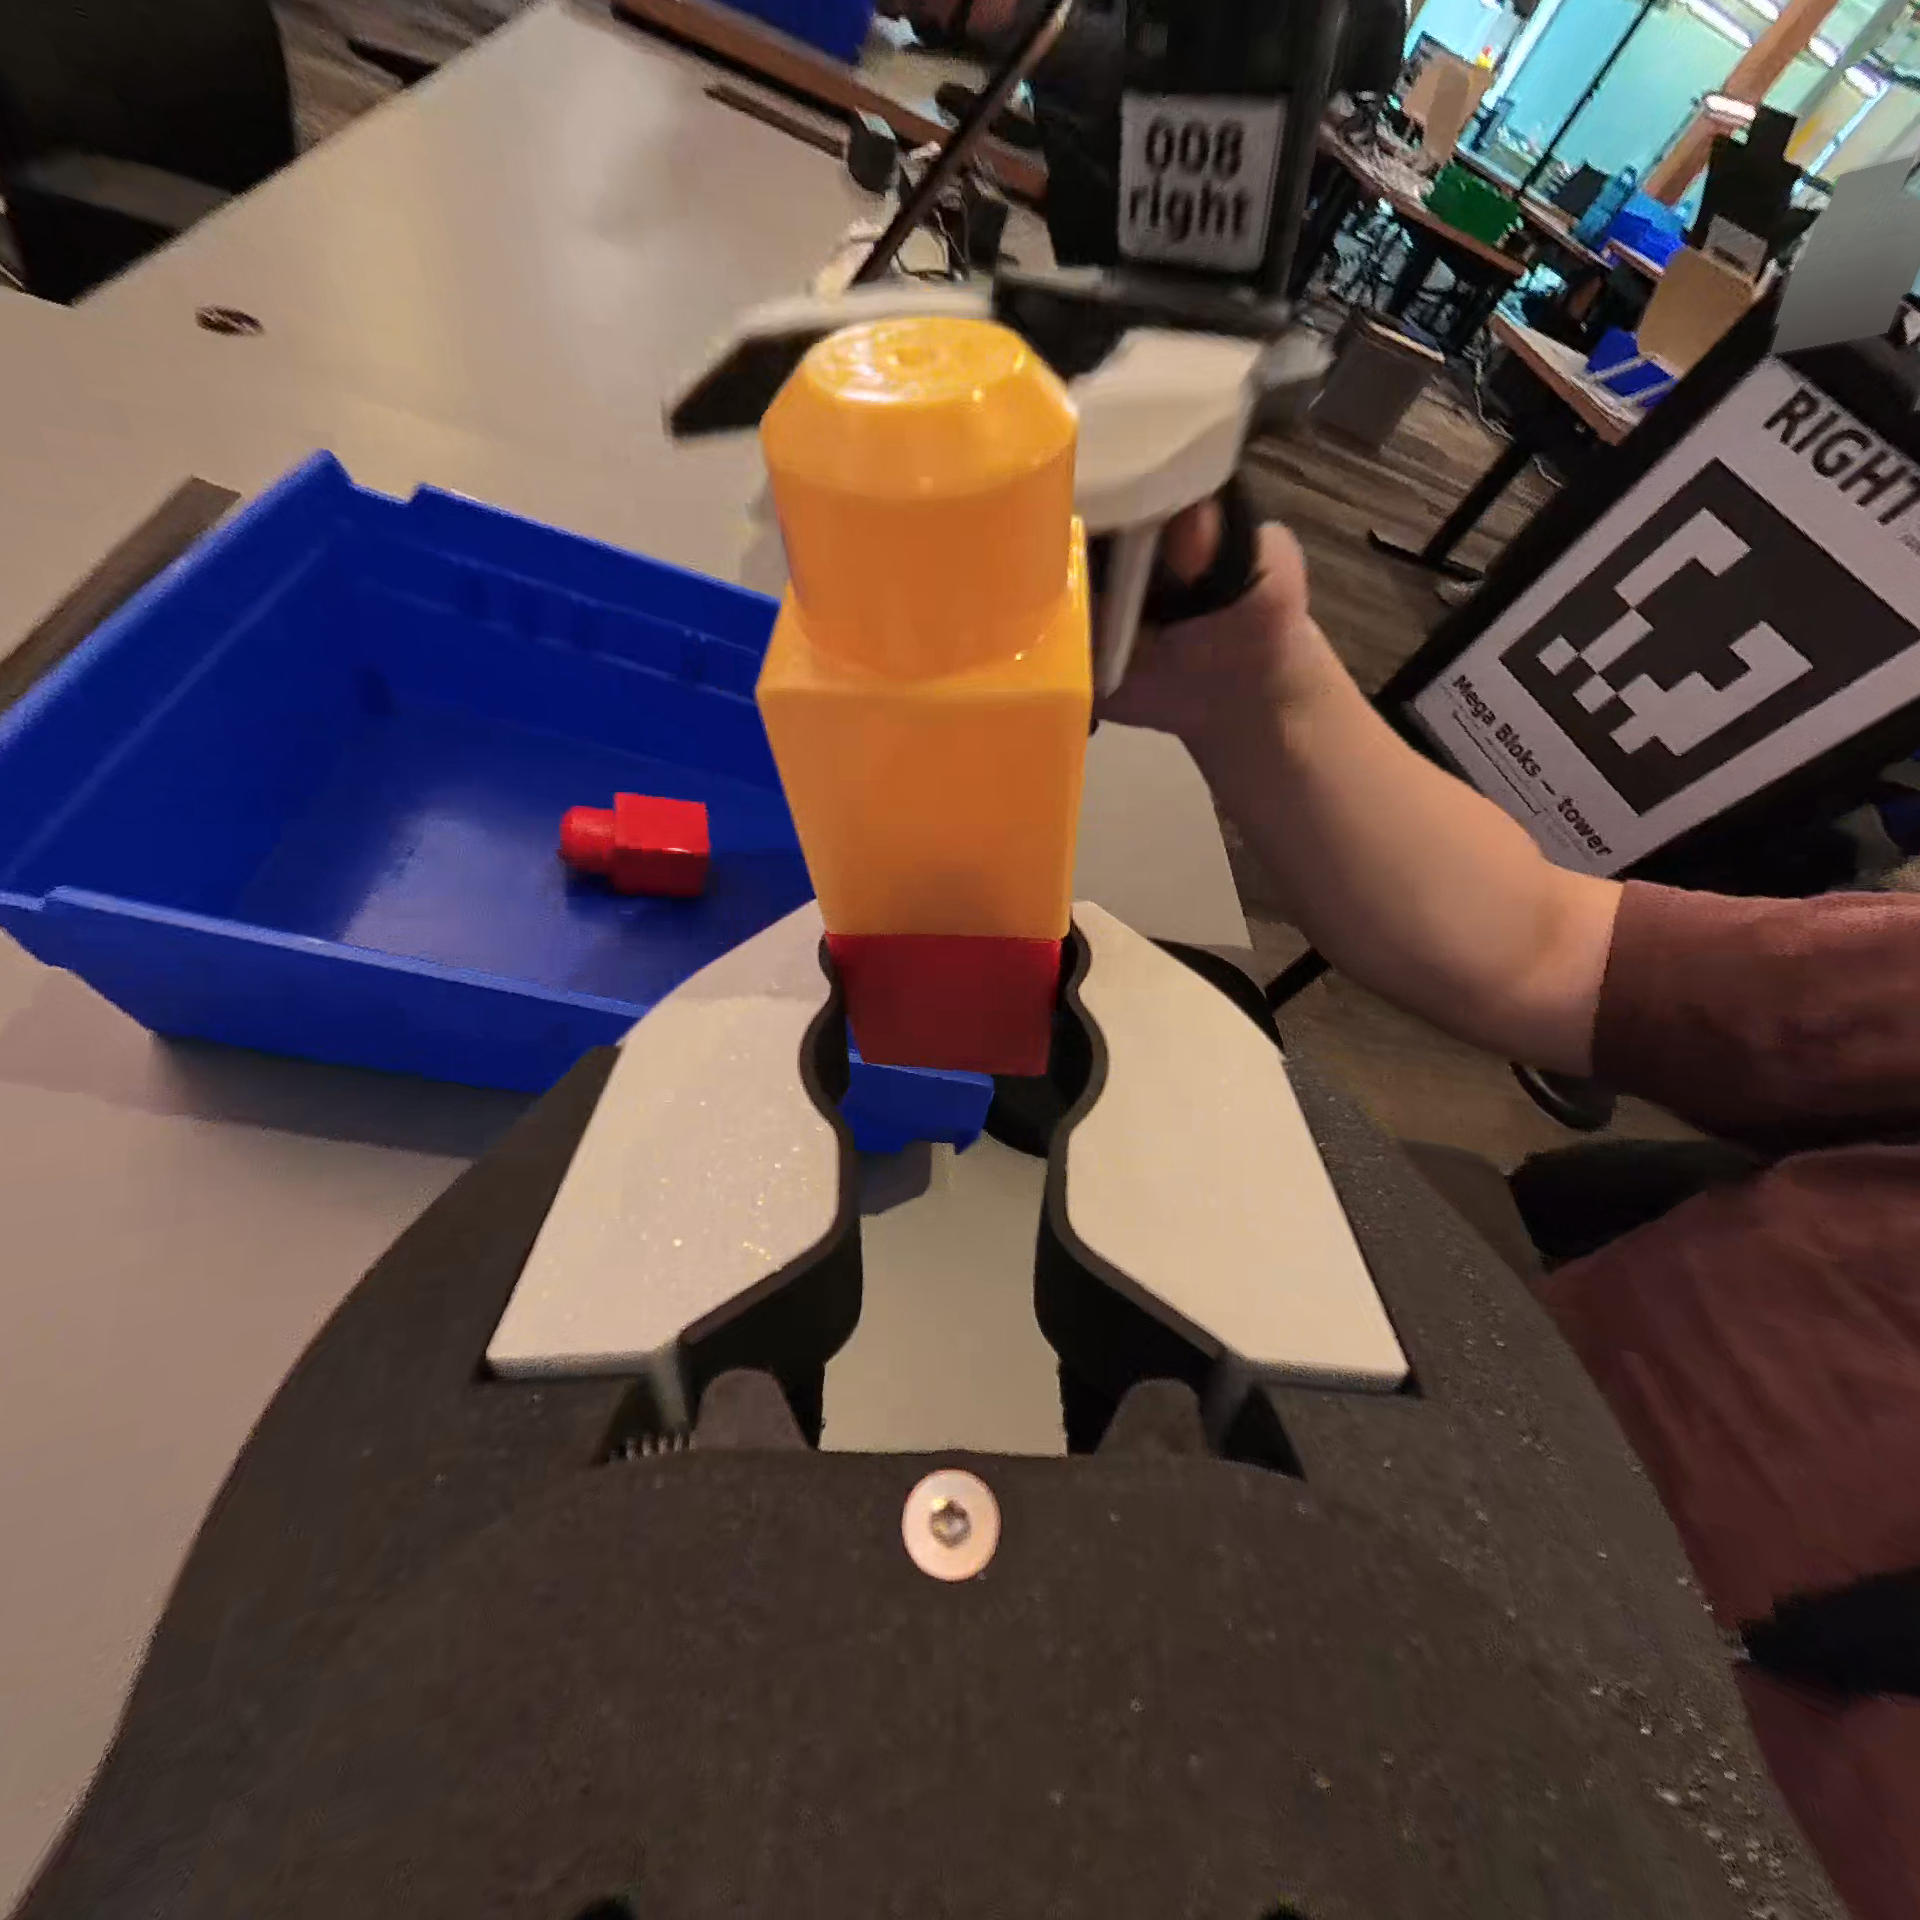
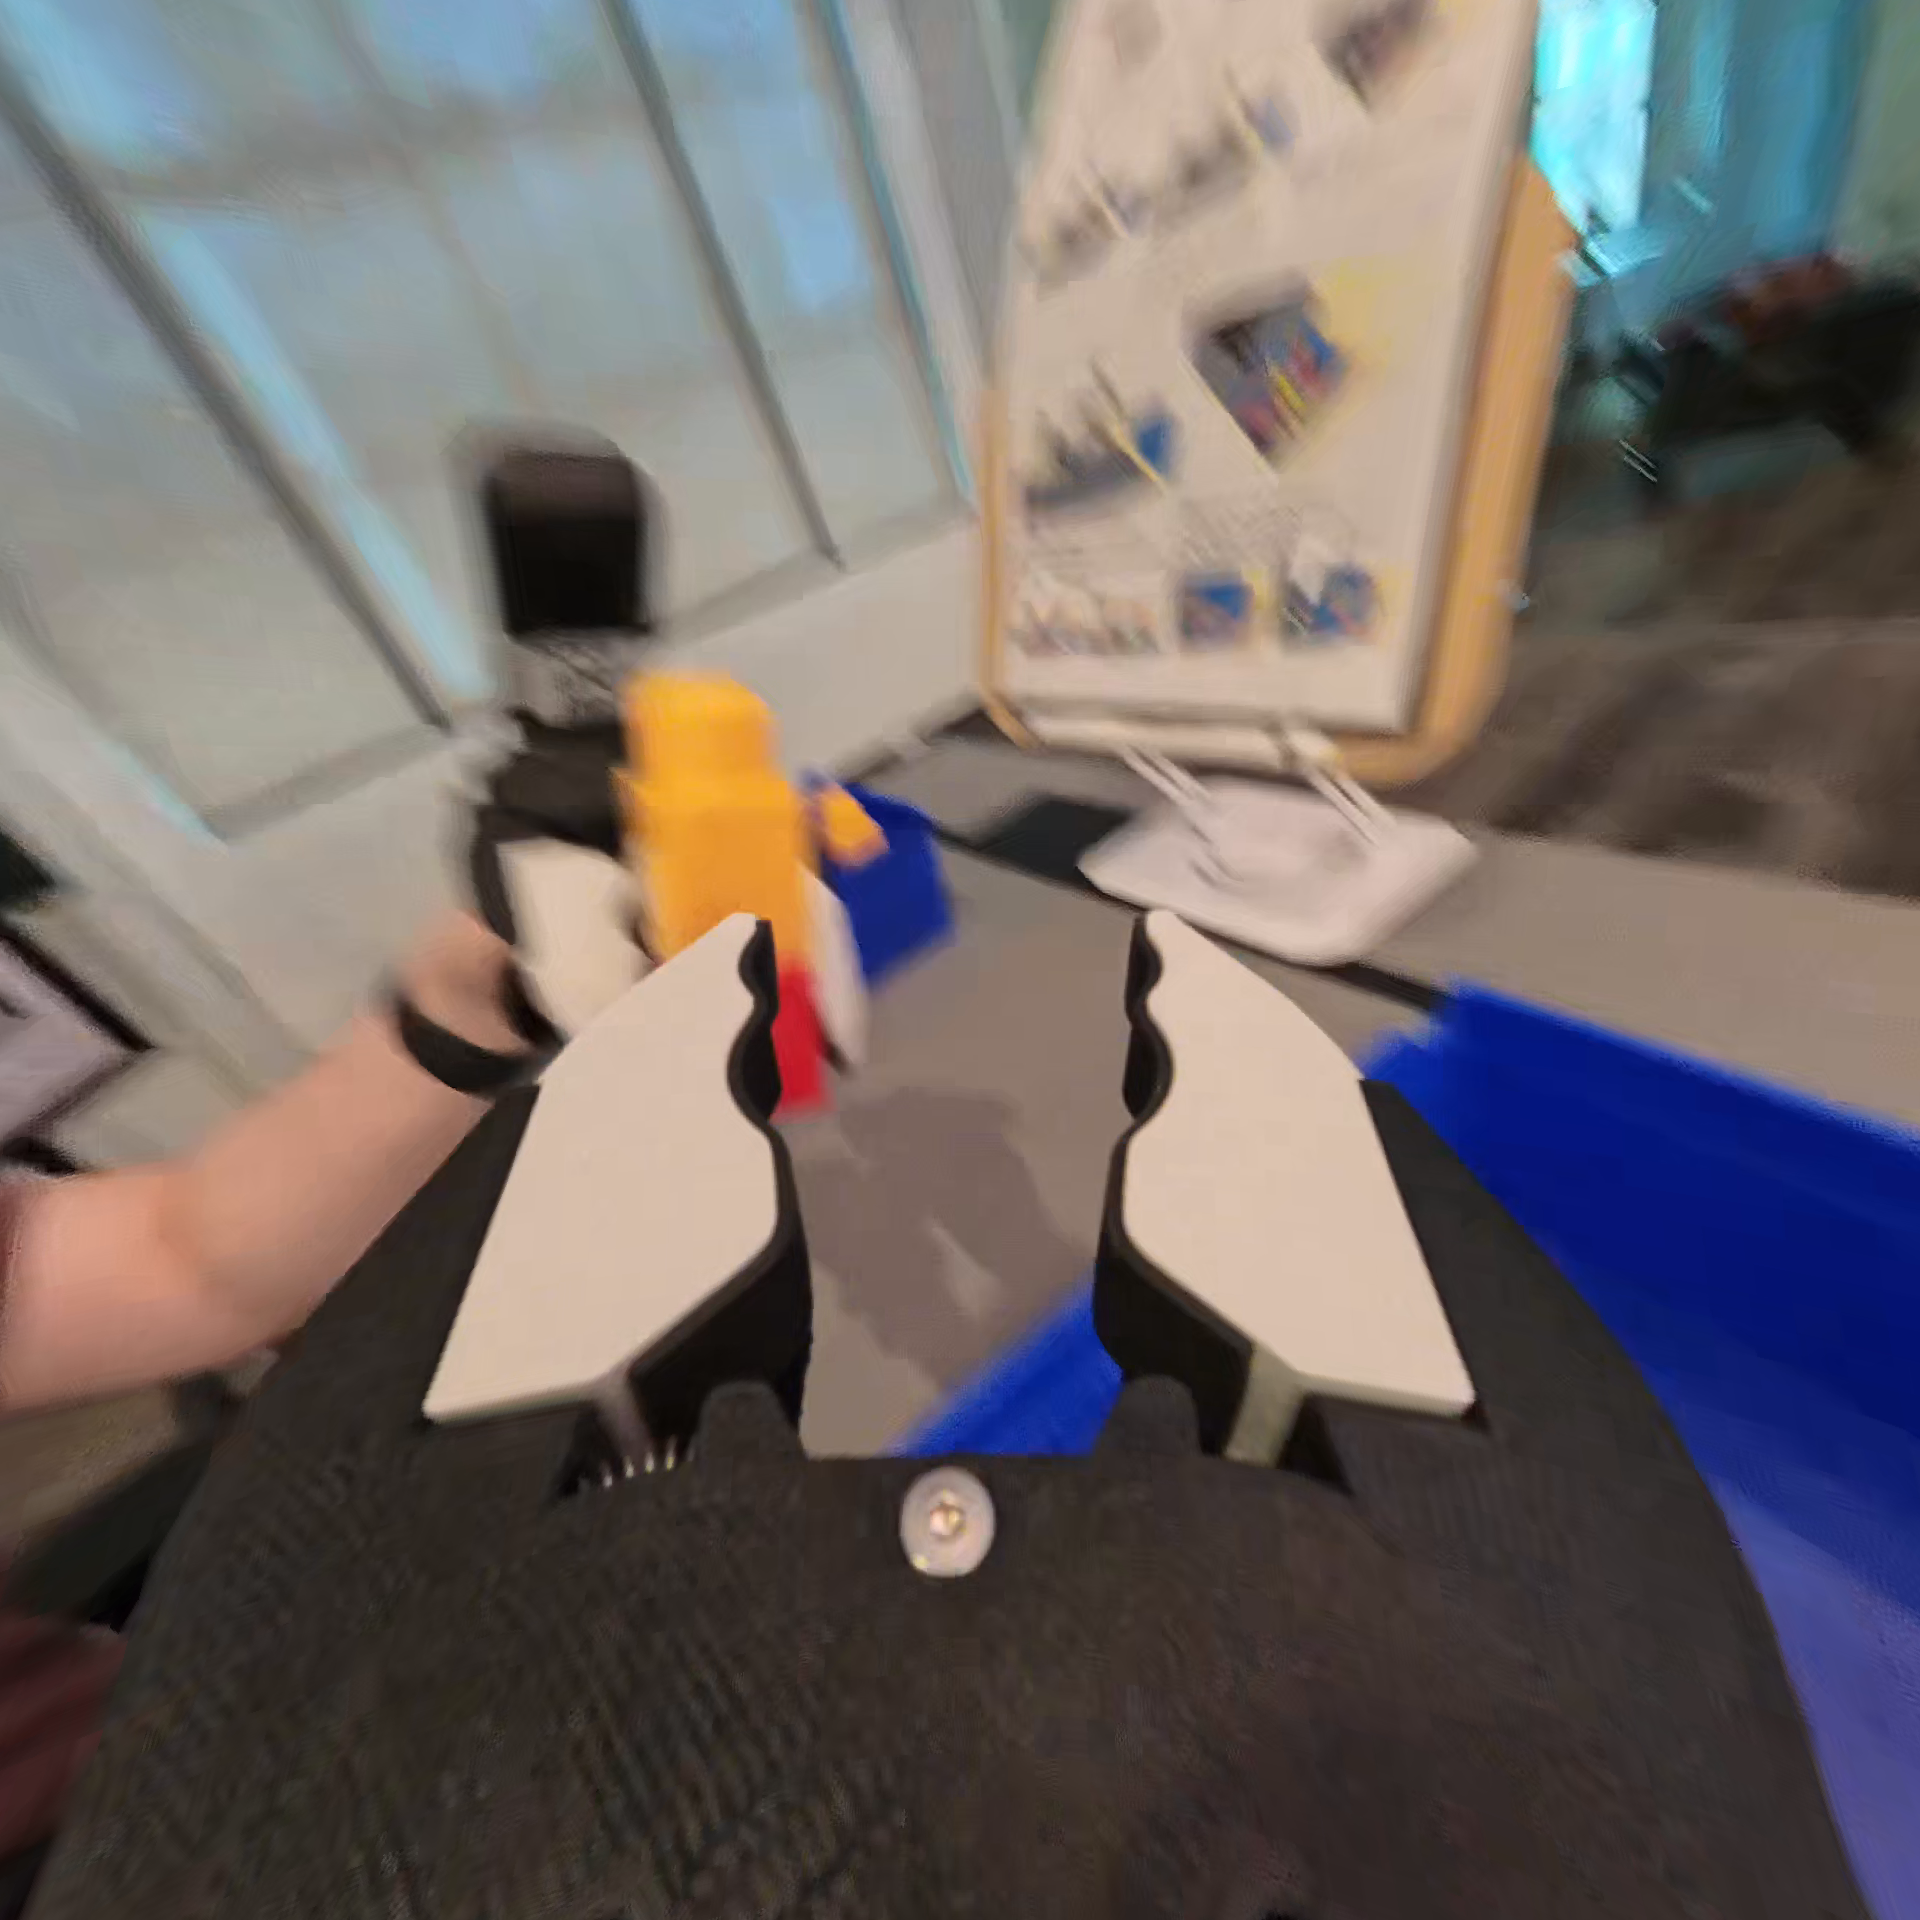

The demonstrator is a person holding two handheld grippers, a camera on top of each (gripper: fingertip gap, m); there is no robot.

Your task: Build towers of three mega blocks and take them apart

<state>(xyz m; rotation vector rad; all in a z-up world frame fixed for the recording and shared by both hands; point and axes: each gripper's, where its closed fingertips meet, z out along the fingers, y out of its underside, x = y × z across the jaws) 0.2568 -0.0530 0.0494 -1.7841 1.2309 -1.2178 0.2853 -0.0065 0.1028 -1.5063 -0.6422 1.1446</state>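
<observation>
My left gripper (image 1: 943,997) is shut on a red block (image 1: 943,1000) that carries an orange block (image 1: 923,665) plugged on top; I hold this stack upright in the air beside the blue bin (image 1: 260,935). A second red block (image 1: 639,844) lies on its side in the bin. My right gripper (image 2: 951,997) is open and empty; its view is blurred by motion. In the right wrist view the stack (image 2: 717,821) shows at the left, beyond my left finger, held by the left gripper (image 2: 686,956). In the left wrist view the right gripper (image 1: 977,353) hovers behind the stack's top.
The grey table (image 1: 468,312) carries the bin. A marker board (image 1: 1704,644) stands at the right. A person's forearm (image 1: 1382,852) reaches in from the right. In the right wrist view a poster on a white stand (image 2: 1247,416) stands behind, and a blue bin wall (image 2: 1662,1195) lies at the right. About 7 cm separates my left fingertips from my right.
</observation>
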